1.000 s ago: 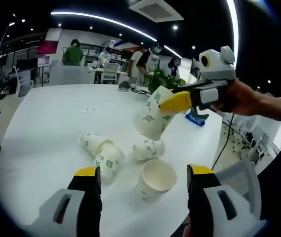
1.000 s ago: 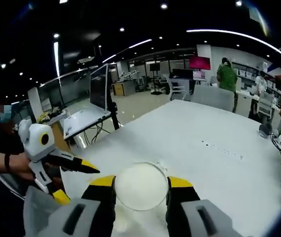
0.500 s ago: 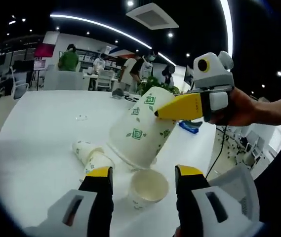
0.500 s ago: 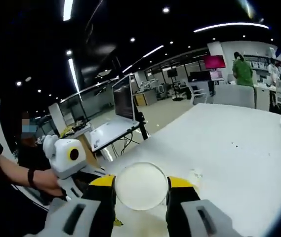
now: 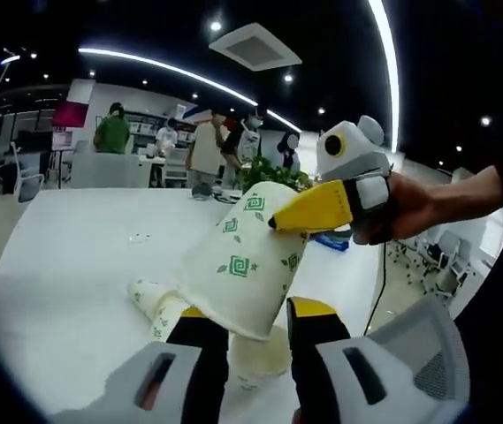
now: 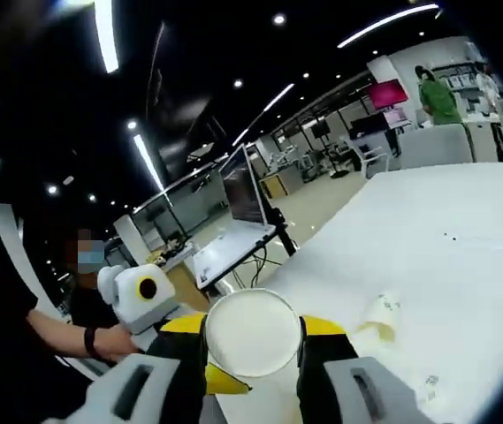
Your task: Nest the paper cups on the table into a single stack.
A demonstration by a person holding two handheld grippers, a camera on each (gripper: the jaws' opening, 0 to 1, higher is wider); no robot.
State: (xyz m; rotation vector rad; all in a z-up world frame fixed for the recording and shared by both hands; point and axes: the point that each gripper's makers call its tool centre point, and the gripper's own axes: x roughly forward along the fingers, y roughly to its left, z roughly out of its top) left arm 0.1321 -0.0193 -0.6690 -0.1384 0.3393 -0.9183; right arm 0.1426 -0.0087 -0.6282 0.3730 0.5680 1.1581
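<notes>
A white paper cup (image 5: 238,265) with green marks hangs tilted over the white table (image 5: 65,238). My right gripper (image 5: 269,212) comes in from the right, shut on the cup's rim. The cup's base sits between the jaws of my left gripper (image 5: 257,314), which press on both sides of it. Under it an upright cup (image 5: 255,358) stands on the table, and two more cups (image 5: 152,300) lie to its left. In the right gripper view I look into the held cup's mouth (image 6: 251,334) between my right gripper (image 6: 253,331) jaws. My left gripper (image 6: 220,382) shows below it.
Loose cups (image 6: 382,311) lie on the table (image 6: 445,256). A monitor on a stand (image 6: 238,199) is beyond the table's edge. Several people (image 5: 110,132) stand at desks far behind, beside a green plant (image 5: 269,172). A person's arm (image 6: 65,334) holds the left gripper.
The right gripper has carried the cup toward the left gripper. The left jaws narrowed from wide apart and now close on the cup's base.
</notes>
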